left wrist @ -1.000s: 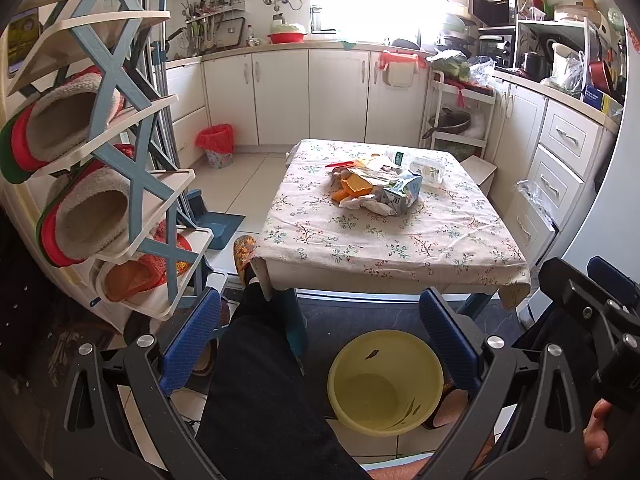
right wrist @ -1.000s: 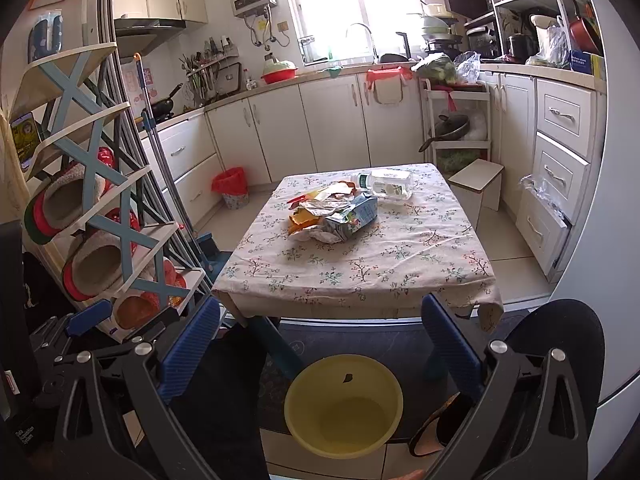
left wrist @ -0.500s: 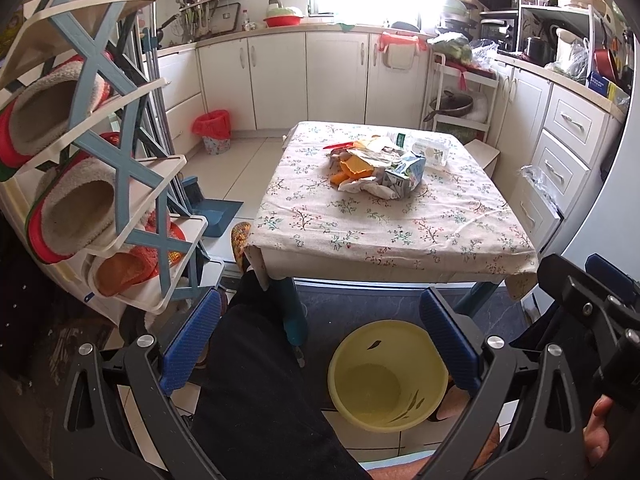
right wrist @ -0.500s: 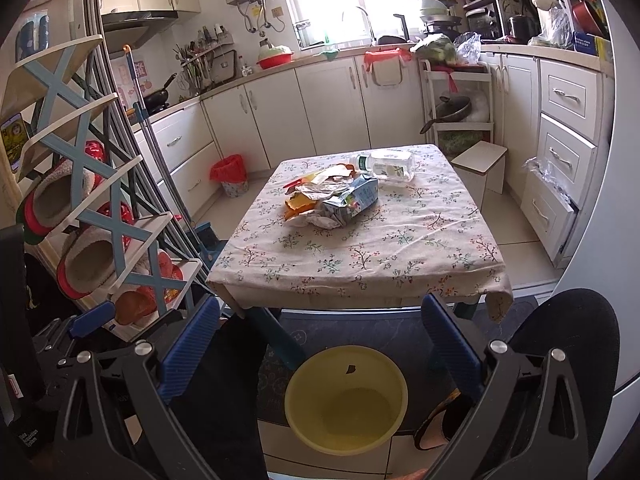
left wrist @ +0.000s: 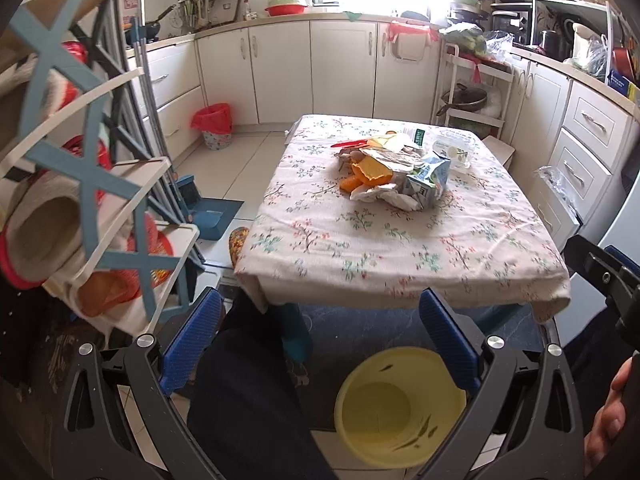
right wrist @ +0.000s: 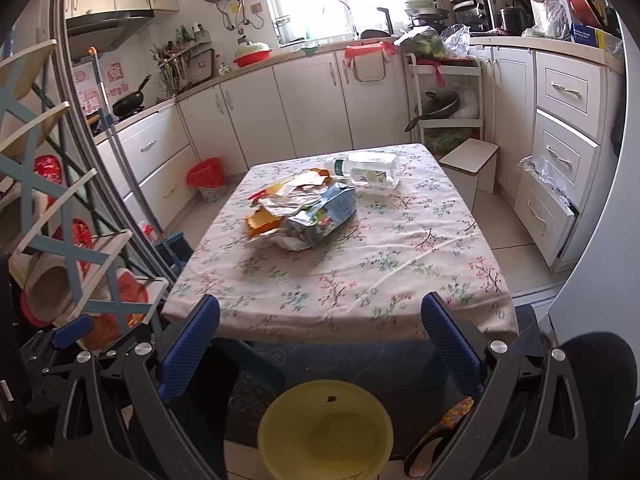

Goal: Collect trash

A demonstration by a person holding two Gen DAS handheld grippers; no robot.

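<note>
Nothing is collected yet, I'd say: the trash pile (right wrist: 302, 216) sits mid-table at twelve o'clock, the yellow bin (right wrist: 325, 428) on the floor below looks nearly empty, and both the left gripper (left wrist: 320, 340) and right gripper (right wrist: 320, 344) hang spread wide, holding nothing.

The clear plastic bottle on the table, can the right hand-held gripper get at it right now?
Probably yes: the right hand-held gripper is open and empty, and bare tablecloth leads to the bottle, right of the wrapper pile.
</note>
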